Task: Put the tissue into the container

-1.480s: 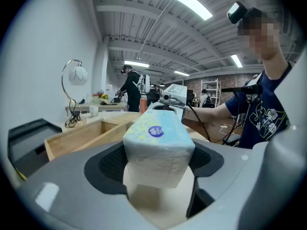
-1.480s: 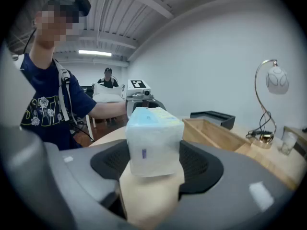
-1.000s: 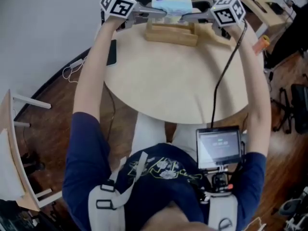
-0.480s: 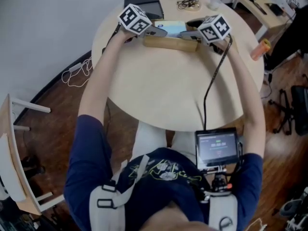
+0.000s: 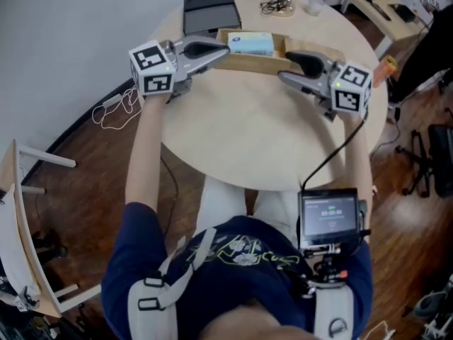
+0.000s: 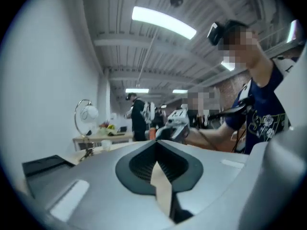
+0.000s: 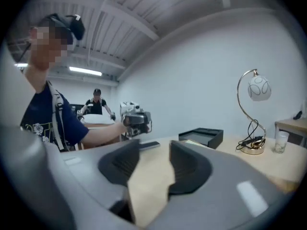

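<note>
The light blue tissue pack [image 5: 250,43] lies inside the long wooden container [image 5: 282,64] at the far side of the round table [image 5: 262,133]. My left gripper [image 5: 212,48] sits just left of the container with its jaws shut and nothing between them. In the left gripper view its fingers [image 6: 156,150] meet at the tips. My right gripper [image 5: 297,59] is at the container's near right corner. Its jaws stand apart and only bare table shows between them [image 7: 154,152]. Neither gripper touches the tissue pack.
A black box [image 5: 209,11] stands behind the container at the far left. A lamp base with cables [image 5: 277,2] and a small cup [image 5: 313,4] are at the far edge. The lamp [image 7: 256,87] also rises at the right of the right gripper view. Other people stand in the background.
Both grippers held the tissue pack above the container, lowered it in, then drew back to either side. The pack stays in the container. The left jaws have shut.
</note>
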The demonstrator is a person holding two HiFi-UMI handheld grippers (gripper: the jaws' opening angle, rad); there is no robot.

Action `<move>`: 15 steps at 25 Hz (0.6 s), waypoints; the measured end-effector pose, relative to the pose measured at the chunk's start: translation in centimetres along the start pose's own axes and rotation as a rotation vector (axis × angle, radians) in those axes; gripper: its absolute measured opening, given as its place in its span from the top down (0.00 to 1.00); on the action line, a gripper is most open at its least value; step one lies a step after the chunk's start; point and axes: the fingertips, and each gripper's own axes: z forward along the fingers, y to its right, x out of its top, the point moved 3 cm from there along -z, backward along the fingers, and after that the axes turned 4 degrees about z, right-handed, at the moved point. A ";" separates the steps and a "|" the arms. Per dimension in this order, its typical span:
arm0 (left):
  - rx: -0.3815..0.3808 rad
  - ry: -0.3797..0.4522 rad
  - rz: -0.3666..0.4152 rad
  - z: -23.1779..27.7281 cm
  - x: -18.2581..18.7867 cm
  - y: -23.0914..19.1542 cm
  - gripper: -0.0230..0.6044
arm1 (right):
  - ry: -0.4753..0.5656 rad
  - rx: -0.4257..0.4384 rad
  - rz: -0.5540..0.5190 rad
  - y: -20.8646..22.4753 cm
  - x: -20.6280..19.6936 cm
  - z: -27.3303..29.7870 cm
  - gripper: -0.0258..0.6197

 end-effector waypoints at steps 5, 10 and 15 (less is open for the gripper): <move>-0.006 0.178 -0.052 0.4 -1.3 8.7 0.96 | 0.231 -0.046 0.039 -4.1 -3.1 -2.7 0.96; 0.003 0.011 -0.037 3.8 -5.4 12.0 0.96 | 0.151 0.033 0.046 -7.0 -6.1 -1.3 0.96; -0.012 -0.010 -0.059 6.1 -8.0 13.1 0.96 | 0.072 0.116 0.113 -9.1 -8.7 0.6 0.96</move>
